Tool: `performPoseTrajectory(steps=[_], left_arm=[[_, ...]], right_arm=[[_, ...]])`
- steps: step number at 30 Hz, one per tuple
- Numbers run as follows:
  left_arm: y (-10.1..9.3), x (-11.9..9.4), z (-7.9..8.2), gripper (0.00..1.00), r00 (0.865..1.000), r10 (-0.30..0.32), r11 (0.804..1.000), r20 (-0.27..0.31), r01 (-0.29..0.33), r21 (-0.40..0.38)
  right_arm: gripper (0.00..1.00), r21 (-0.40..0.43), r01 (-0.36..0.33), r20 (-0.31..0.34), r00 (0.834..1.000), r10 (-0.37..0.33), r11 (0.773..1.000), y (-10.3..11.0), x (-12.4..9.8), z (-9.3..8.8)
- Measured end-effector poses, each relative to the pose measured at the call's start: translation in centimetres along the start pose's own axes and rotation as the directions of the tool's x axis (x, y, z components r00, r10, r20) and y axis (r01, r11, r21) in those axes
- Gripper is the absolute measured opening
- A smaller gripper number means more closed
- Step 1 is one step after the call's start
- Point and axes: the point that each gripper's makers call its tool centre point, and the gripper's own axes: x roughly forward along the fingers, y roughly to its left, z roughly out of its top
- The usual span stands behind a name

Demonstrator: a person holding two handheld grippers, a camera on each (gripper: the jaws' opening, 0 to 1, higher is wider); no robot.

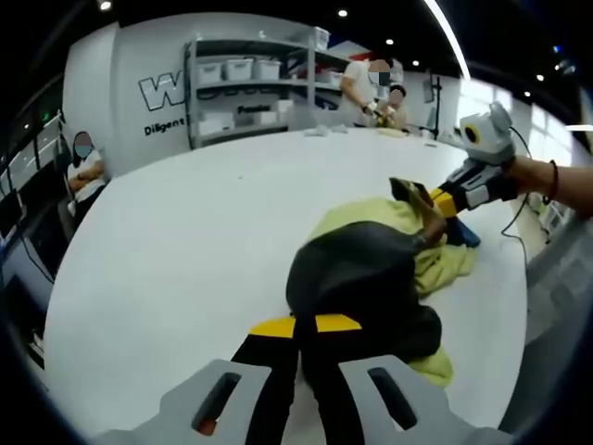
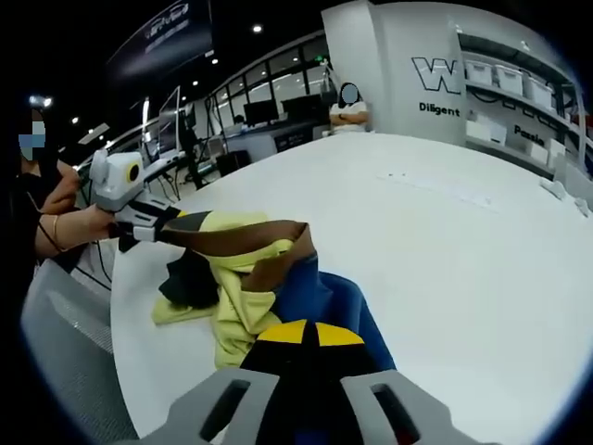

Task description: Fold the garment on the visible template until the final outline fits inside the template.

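Observation:
A crumpled garment [image 1: 371, 264] in yellow-green, dark brown and blue lies bunched on the white table [image 1: 185, 241]. In the left gripper view, my left gripper [image 1: 304, 326] is shut on its dark fabric right at the yellow jaw tips. My right gripper [image 1: 428, 197] comes in from the right and pinches the garment's far brown edge. In the right gripper view, the right gripper [image 2: 304, 334] is shut on dark and blue cloth of the garment [image 2: 243, 295]. The left gripper [image 2: 178, 225], held by a hand, grips a stretched brown band [image 2: 250, 236].
Shelves with white bins [image 1: 241, 79] stand beyond the table, with people [image 1: 366, 88] working near them. A seated person [image 1: 83, 176] is at the left. The table's near edge [image 2: 120, 324] runs beside a grey chair [image 2: 56, 362]. Desks with monitors [image 2: 264, 116] stand behind.

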Motion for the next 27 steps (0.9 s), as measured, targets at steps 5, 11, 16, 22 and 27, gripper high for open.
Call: performPoseTrajectory(steps=[5,11,16,22,27], left_arm=[[0.0,-0.5,0.6,0.02,1.000,0.001,1.000,0.018,-0.001,0.007],[0.4,-1.3,1.6,0.02,1.000,0.011,1.000,0.027,-0.011,0.016],[1.0,-2.0,3.4,0.02,0.999,0.014,0.999,0.041,-0.015,0.033],[2.0,-2.5,5.5,0.03,0.998,0.021,0.998,0.062,-0.024,0.049],[3.2,-2.7,7.0,0.03,0.997,0.027,0.999,0.067,-0.030,0.035]], right_arm=[[0.00,-0.030,0.017,0.010,1.000,-0.017,0.999,-0.2,-0.8,0.6],[0.00,-0.043,0.039,0.047,0.998,-0.037,0.998,-0.4,-2.2,2.4],[0.00,-0.063,0.049,0.064,0.997,-0.045,0.997,-0.4,-3.0,3.8],[0.00,-0.093,0.060,0.101,0.994,-0.051,0.994,-0.8,-3.7,6.1],[0.00,-0.111,0.074,0.127,0.990,-0.060,0.991,-1.2,-4.1,8.0]])
